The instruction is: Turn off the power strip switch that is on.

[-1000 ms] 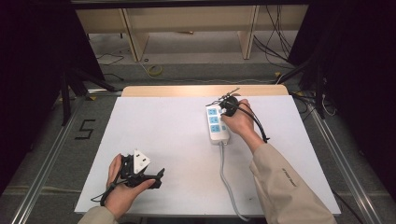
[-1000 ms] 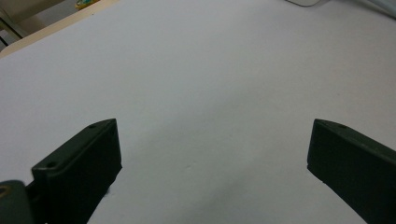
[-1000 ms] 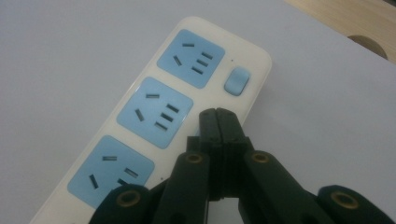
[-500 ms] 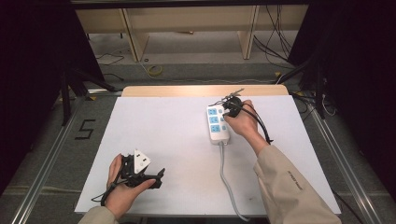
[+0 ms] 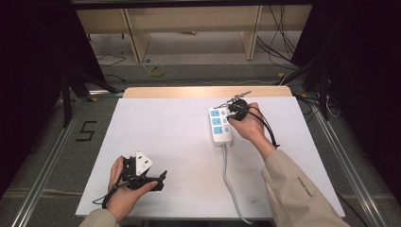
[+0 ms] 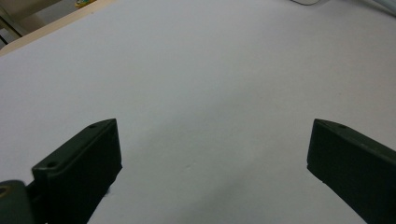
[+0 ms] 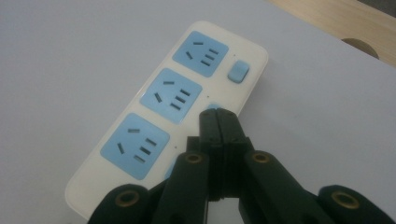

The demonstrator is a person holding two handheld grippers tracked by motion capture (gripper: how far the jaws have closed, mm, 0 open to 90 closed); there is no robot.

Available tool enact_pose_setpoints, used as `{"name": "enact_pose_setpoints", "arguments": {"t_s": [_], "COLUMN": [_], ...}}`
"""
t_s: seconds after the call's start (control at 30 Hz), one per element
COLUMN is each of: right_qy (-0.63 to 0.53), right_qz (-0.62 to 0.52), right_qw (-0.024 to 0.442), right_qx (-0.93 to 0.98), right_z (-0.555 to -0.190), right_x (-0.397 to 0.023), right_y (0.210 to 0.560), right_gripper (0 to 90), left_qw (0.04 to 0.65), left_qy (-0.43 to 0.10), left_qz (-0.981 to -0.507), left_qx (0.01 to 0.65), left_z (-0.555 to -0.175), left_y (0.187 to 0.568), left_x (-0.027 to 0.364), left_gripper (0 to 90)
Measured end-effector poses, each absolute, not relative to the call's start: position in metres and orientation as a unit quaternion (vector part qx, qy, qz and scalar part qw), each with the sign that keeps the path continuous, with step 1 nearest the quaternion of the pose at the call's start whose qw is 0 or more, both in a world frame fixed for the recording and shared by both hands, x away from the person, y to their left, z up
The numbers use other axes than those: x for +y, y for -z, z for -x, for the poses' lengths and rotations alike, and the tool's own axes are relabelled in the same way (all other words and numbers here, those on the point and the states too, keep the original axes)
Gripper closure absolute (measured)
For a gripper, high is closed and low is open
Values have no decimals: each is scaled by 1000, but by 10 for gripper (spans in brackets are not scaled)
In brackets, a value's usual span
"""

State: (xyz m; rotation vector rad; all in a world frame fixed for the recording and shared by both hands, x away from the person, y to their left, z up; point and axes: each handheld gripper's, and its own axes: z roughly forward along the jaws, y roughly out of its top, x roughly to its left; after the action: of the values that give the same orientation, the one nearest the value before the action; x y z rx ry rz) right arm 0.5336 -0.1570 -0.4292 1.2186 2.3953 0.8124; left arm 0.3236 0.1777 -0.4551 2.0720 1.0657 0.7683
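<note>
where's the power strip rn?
High view: the power strip lies on the right half of the white table, near the far edge, under the shut right gripper, whose tip is over its middle switch.

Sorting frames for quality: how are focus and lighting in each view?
High view: table evenly lit, surroundings dark. Left gripper view: fingers soft and dim against the plain sheet. Right gripper view: power strip fairly sharp, near fingers slightly blurred; no glare.

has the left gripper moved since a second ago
No. In the high view the left gripper sits at the same spot near the table's near left edge as before, jaws open, just as far from the power strip.
</note>
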Motion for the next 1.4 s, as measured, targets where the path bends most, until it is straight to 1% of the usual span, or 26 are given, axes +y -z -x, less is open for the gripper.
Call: {"name": "enact_pose_setpoints", "arguments": {"t_s": [0.57, 1.07, 1.4], "right_qy": [-306, -320, -336], "right_qz": [-418, -407, -397], "right_qw": [170, 170, 171], "right_qx": [838, 838, 837], "right_z": [-513, -493, -479], "right_x": [-165, -174, -179], "right_y": [418, 409, 405], "right_gripper": [896, 862, 823], "left_qw": [334, 331, 330], "left_qy": [-296, -296, -295], "left_qz": [-796, -794, -795], "left_qx": [410, 415, 414], "left_z": [-324, -324, -325], "left_y": [456, 457, 457], "left_x": [178, 178, 177], "left_gripper": [27, 35, 39]}}
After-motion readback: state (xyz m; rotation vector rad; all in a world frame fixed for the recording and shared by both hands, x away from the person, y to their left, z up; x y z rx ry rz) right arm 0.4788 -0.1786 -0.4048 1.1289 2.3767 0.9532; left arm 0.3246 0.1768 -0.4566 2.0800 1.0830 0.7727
